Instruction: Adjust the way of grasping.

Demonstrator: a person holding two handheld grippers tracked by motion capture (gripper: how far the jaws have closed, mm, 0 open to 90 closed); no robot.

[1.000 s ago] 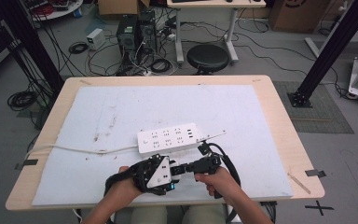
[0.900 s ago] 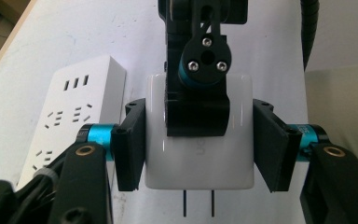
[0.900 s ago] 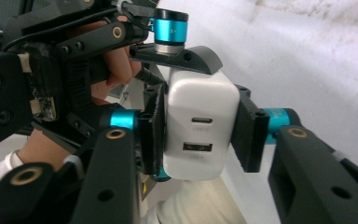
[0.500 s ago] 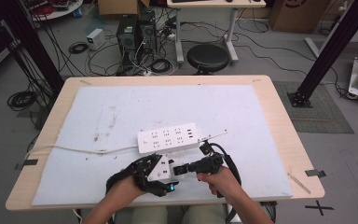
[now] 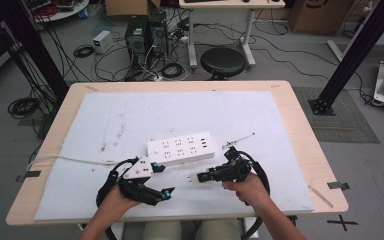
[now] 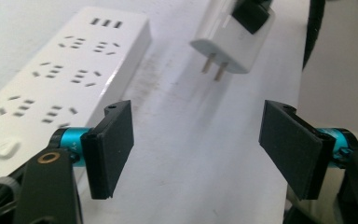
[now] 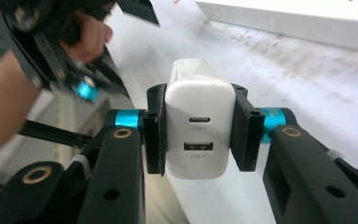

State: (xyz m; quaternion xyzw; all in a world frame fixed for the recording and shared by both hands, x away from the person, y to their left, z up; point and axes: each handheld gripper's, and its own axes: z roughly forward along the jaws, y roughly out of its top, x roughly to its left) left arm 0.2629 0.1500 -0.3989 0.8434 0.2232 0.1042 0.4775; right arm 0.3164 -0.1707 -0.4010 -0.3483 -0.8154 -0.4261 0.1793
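A white power strip (image 5: 180, 148) lies flat near the middle of the white mat (image 5: 130, 120). My right gripper (image 5: 203, 177) is shut on a white USB charger (image 5: 196, 178), just in front of the strip's right end and a little above the mat. In the right gripper view the charger (image 7: 196, 126) sits clamped between both pads, its two USB ports facing the camera. My left gripper (image 5: 163, 180) stands open by the strip's left end with nothing between its fingers. The left gripper view shows the strip (image 6: 70, 70) at left and the charger's (image 6: 233, 42) two prongs pointing toward me.
The strip's white cable (image 5: 65, 160) runs left off the table. A thin rod (image 5: 237, 137) lies right of the strip. The wooden table's front edge (image 5: 180, 220) is close under both hands. Tape marks sit at the table's right corner (image 5: 337, 185).
The two grippers have drawn apart: the left moved left, the right moved right with the charger still in it. The power strip has not moved.
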